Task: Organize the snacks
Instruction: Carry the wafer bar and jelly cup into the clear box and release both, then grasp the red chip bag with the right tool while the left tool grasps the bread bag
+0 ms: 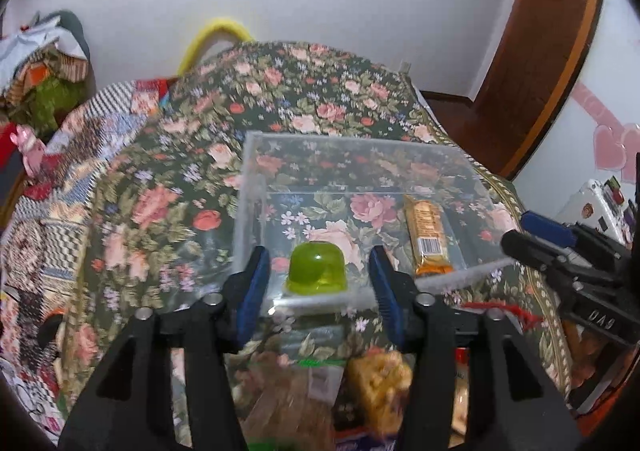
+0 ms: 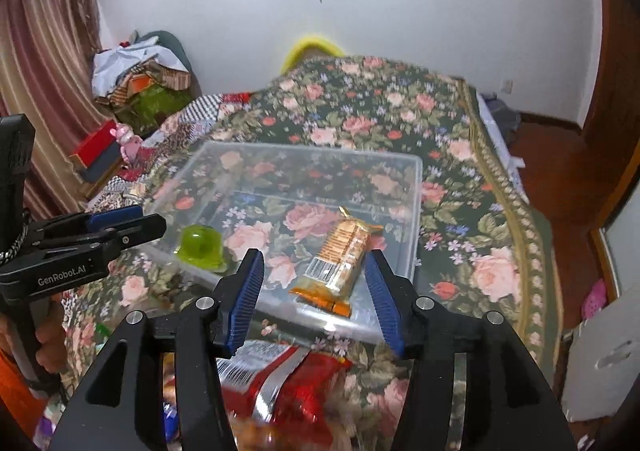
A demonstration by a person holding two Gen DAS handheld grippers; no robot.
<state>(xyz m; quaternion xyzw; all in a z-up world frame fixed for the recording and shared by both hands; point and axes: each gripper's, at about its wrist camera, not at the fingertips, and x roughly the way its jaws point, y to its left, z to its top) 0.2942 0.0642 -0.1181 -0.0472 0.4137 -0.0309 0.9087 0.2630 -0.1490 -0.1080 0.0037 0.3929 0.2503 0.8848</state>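
Clear plastic bin on the bed already holds green jelly cup at 6 o'clock and wafer bar at 4, while both grippers' fingers are spread empty and red packets remain outside.

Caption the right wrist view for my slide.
Open right gripper above a clear bin holding a snack bar and green jelly cup, on a floral cloth.

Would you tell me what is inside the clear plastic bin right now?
The clear plastic bin holds a green jelly cup and an orange-wrapped snack bar, lying apart. Nothing else shows inside; the floral cloth shows through its floor.
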